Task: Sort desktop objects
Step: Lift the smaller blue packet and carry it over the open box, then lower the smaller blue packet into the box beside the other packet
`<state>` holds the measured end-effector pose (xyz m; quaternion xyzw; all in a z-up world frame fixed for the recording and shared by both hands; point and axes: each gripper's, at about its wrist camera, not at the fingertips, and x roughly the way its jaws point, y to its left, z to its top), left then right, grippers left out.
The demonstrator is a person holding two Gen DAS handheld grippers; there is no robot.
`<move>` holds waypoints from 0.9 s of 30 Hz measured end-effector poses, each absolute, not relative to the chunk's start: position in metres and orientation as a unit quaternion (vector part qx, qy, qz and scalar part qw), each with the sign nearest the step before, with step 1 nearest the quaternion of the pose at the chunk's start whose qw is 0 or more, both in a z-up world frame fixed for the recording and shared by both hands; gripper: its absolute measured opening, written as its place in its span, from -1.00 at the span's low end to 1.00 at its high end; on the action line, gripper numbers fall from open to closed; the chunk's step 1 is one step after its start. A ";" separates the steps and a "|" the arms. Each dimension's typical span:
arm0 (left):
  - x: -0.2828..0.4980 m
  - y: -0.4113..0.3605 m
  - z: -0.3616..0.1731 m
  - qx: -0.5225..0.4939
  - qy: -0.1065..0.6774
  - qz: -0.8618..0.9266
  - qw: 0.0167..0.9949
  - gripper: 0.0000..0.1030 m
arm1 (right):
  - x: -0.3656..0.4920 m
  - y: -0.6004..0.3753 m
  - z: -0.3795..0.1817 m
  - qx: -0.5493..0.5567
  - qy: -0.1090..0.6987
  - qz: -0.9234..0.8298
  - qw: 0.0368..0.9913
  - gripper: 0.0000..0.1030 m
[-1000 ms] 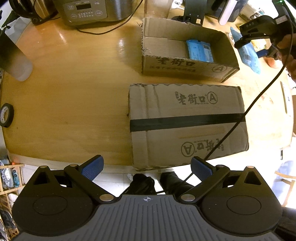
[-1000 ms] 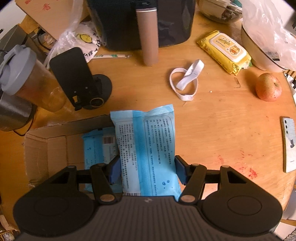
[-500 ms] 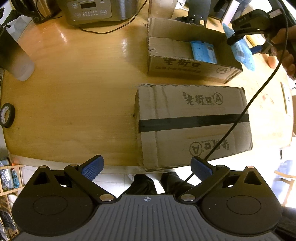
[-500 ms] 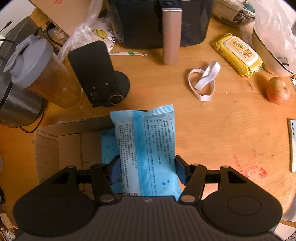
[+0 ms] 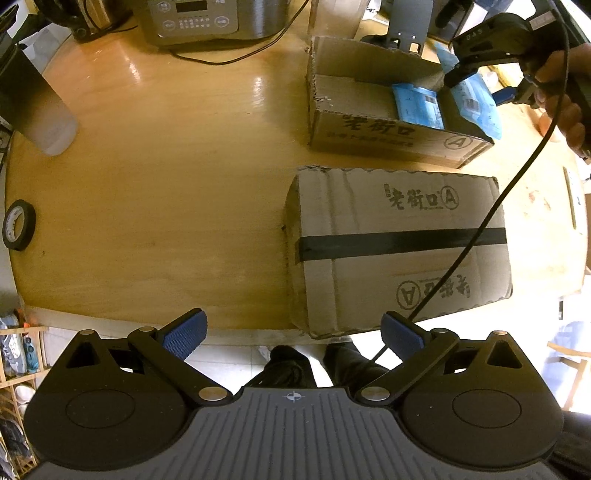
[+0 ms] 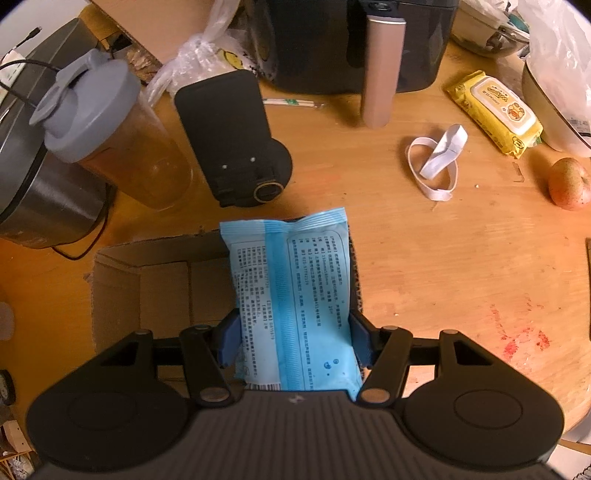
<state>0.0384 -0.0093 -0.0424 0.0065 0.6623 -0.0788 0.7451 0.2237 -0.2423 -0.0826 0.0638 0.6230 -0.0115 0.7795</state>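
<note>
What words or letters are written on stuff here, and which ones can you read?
"老街口" with a circled "A": on the taped closed box, printed twice, once upside down.
"老街口" with a circled "A": on the open box.
"DAS": on the right gripper, faint.
Blue wipes packet: small print, unreadable.
Yellow wipes pack: label blurred.
Rice cooker: button labels too small.
</note>
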 end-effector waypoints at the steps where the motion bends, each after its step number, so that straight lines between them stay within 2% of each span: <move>1: 0.038 -0.008 -0.042 0.006 0.662 -0.079 0.745 1.00 | 0.224 -0.241 -0.083 0.064 0.623 -0.011 0.779 0.14; 27: 0.043 0.010 -0.048 0.005 0.666 -0.081 0.742 1.00 | 0.232 -0.198 -0.088 0.065 0.625 -0.004 0.778 0.14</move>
